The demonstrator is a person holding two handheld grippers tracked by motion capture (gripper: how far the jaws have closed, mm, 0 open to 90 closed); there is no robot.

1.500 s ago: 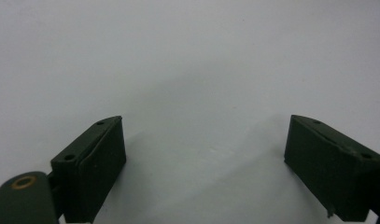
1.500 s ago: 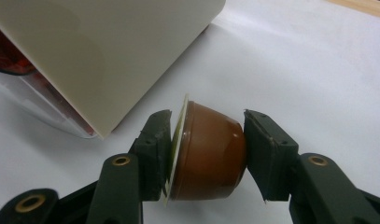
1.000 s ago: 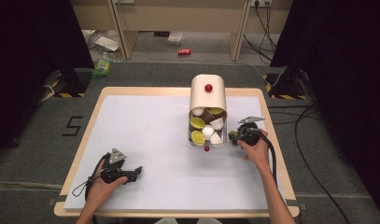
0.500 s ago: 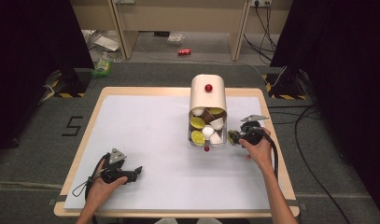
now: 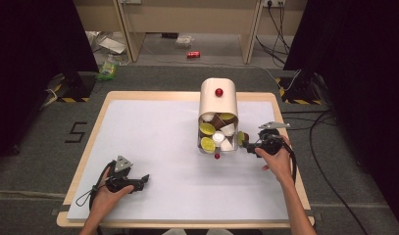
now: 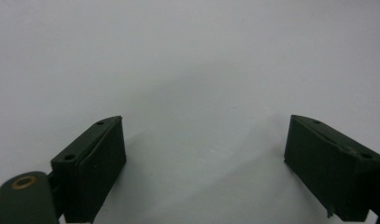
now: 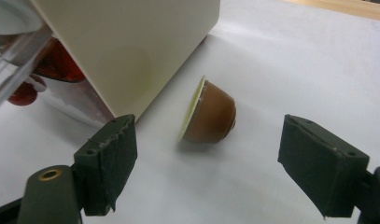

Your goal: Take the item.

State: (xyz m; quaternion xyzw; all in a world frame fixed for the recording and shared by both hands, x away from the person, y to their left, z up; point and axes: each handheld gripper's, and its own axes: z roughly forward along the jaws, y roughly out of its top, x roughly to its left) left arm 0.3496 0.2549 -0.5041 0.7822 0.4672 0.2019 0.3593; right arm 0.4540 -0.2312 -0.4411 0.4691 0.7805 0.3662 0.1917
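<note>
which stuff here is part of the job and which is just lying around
Part of the job:
- brown capsule lying on its side between the open right gripper jaws, which have just been opening
- cream capsule dispenser, its clear tray full of capsules

Just lying about:
- red can on the floor
- left gripper, open, holding nothing

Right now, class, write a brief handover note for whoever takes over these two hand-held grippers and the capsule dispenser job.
Left hand-held gripper: open, empty, low on the white mat.
Right hand-held gripper: its jaws have just been opening, not touching the brown coffee capsule between them.
That capsule lies on its side on the mat beside the cream dispenser.
Done: one capsule out and released.
Left: the dispenser's clear drawer holds more capsules.
</note>
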